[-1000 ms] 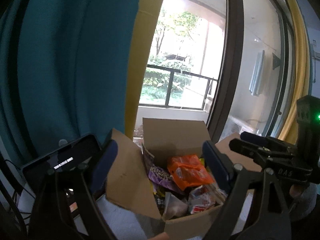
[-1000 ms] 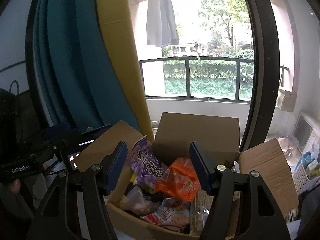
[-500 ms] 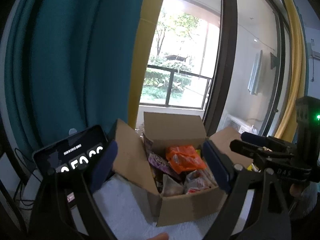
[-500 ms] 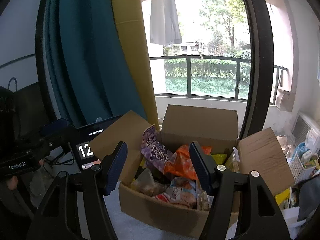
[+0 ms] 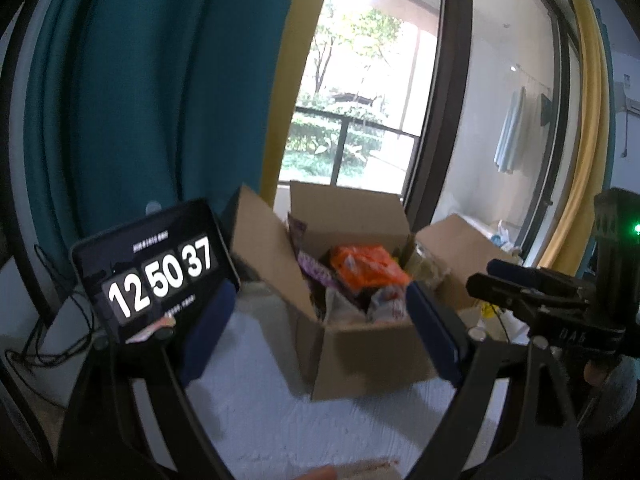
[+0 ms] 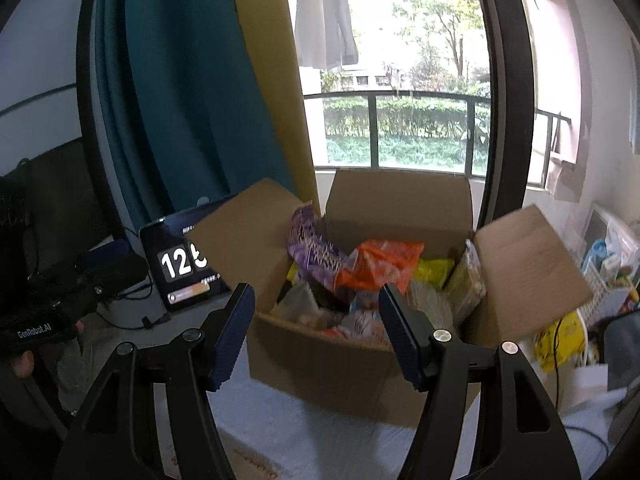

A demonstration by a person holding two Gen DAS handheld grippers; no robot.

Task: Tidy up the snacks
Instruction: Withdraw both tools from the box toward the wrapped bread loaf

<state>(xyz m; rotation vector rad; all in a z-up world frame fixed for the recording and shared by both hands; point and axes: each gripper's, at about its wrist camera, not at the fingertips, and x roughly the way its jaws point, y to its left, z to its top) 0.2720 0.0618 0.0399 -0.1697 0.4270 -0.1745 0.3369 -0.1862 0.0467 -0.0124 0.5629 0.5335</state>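
Observation:
An open cardboard box (image 5: 372, 356) (image 6: 328, 356) full of snack packets stands on a white cloth. An orange packet (image 5: 364, 264) (image 6: 380, 264) lies on top, a purple packet (image 6: 312, 248) (image 5: 316, 272) leans at the left, and a yellow packet (image 6: 434, 270) sits toward the right. My left gripper (image 5: 320, 332) is open and empty, in front of the box. My right gripper (image 6: 316, 332) is open and empty, also short of the box's front wall. The right gripper shows at the right of the left wrist view (image 5: 532, 288), and the left gripper at the left of the right wrist view (image 6: 60, 304).
A tablet showing a clock (image 5: 160, 276) (image 6: 184, 264) stands left of the box. Teal and yellow curtains (image 5: 160, 100) hang behind it, with a glass balcony door (image 6: 400, 80) behind the box. A white basket of items (image 6: 608, 272) sits at the far right.
Both grippers have pulled back and up from the box, so the box looks smaller and the white cloth and the tablet clock have come into view. Both stay open.

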